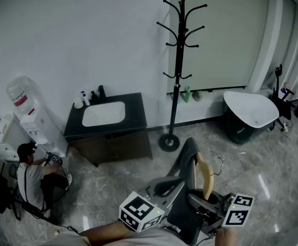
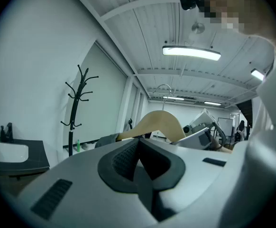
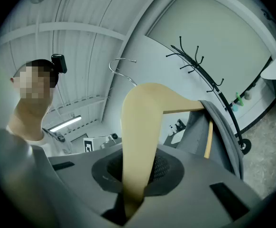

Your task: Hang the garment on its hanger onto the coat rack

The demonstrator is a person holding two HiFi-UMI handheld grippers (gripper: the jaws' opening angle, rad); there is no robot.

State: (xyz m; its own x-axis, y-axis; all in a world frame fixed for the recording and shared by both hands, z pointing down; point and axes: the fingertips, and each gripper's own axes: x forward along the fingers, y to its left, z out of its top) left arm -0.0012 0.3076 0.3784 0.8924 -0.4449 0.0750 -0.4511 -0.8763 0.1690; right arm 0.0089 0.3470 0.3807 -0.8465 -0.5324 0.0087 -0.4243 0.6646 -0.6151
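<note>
A black coat rack (image 1: 179, 65) stands on the floor by the far wall; it also shows as the coat rack (image 2: 76, 106) at the left of the left gripper view and the coat rack (image 3: 209, 82) in the right gripper view. My right gripper (image 1: 206, 203) is shut on one arm of a wooden hanger (image 3: 142, 122), whose wire hook (image 3: 122, 66) points up. A grey garment (image 3: 216, 134) drapes over the hanger's other arm. In the head view the hanger (image 1: 206, 176) and garment (image 1: 187, 158) are low, well short of the rack. My left gripper (image 2: 139, 158) is shut with nothing in it, beside the hanger (image 2: 159, 122).
A dark sink cabinet (image 1: 108, 122) with bottles stands left of the rack. Further left are a water dispenser (image 1: 28, 111) and a crouching person (image 1: 31, 176). A white-topped bin (image 1: 249, 114) sits right of the rack. Marble floor lies between me and the rack base (image 1: 168, 142).
</note>
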